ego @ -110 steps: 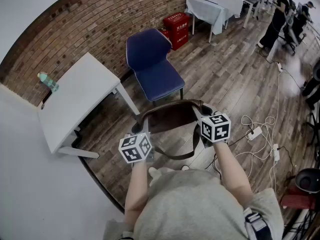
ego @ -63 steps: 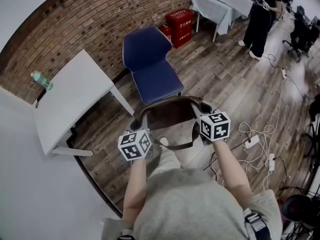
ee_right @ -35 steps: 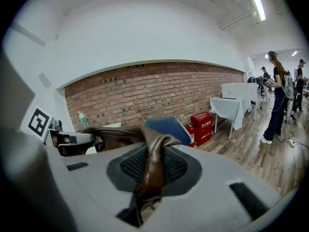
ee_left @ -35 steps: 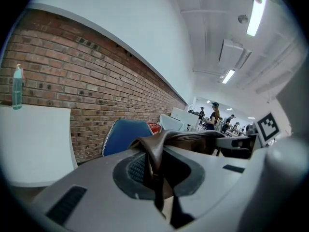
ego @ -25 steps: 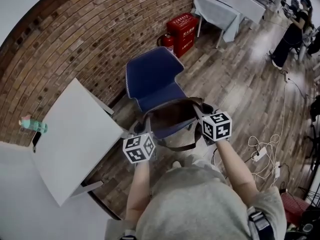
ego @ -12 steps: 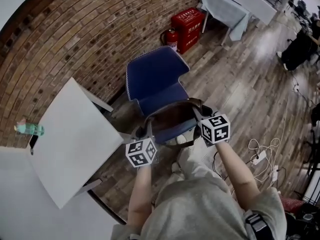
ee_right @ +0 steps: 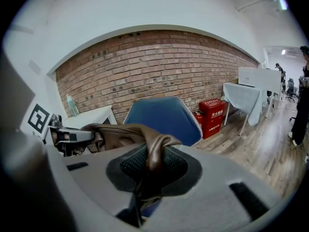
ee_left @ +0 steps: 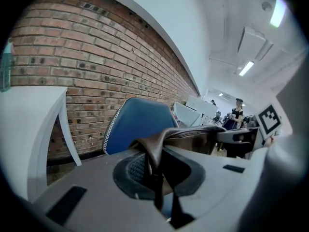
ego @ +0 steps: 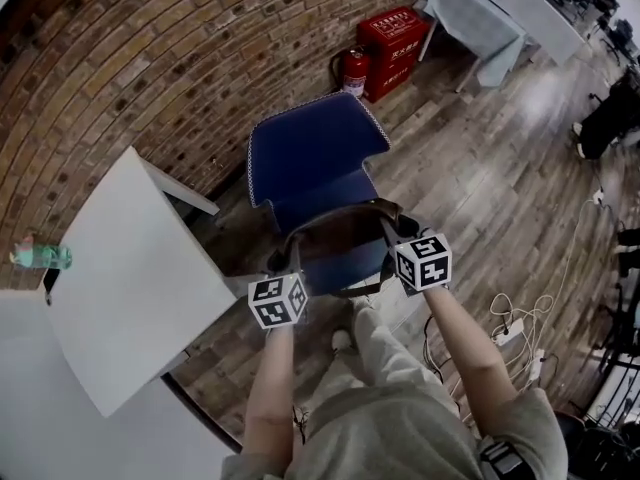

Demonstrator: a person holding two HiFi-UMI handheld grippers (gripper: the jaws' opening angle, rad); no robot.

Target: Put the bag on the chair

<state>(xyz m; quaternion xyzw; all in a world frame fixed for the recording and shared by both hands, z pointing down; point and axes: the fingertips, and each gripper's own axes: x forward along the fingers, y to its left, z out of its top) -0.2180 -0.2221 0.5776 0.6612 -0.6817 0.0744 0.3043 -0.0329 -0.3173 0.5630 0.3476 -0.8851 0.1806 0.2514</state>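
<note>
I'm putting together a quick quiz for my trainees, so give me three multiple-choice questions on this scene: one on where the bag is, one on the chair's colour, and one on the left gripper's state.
1. Where is the bag?
A. lying on the floor
B. held by the left gripper and the right gripper over the seat of the chair
C. on the white table

2. What colour is the chair?
A. red
B. white
C. blue

3. What state is the left gripper in?
A. shut on the bag's edge
B. open and empty
C. shut on a bottle

Answers:
1 B, the head view shows it stretched between the two grippers over the seat.
2 C, the seat and back are blue.
3 A, the left gripper view shows the bag's brown edge pinched between its jaws.
</note>
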